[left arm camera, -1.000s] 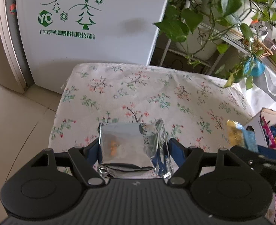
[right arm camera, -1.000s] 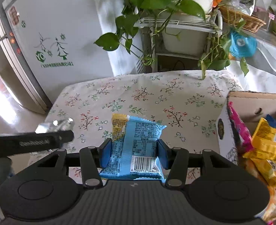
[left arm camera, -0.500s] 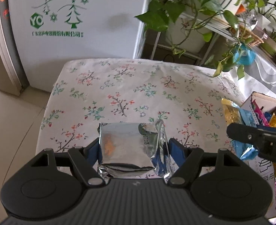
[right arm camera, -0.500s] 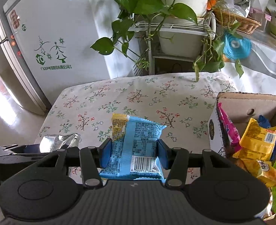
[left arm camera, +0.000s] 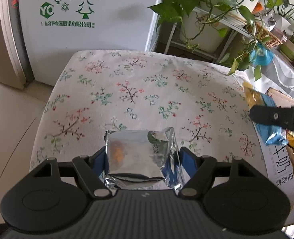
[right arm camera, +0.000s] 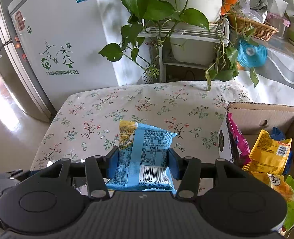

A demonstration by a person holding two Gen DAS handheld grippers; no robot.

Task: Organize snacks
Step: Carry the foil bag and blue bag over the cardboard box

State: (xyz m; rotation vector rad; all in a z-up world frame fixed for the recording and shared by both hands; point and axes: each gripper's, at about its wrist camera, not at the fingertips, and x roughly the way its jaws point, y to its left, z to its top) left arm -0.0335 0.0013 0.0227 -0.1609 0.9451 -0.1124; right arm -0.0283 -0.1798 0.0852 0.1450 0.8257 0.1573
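Snack packets (left arm camera: 136, 153) (right arm camera: 145, 157) above tablecloth's (left arm camera: 147, 91) near edge

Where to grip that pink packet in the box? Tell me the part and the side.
Grip the pink packet by its upper edge, coming from above. It stands on edge against the box's left wall with yellow packets crowding its right side, so only the top is free. The right gripper holds the blue packet.

White fridge (left arm camera: 71, 20), potted vines (right arm camera: 167, 10), wicker basket (right arm camera: 252, 27) — all beyond the floral tablecloth (left arm camera: 147, 91).
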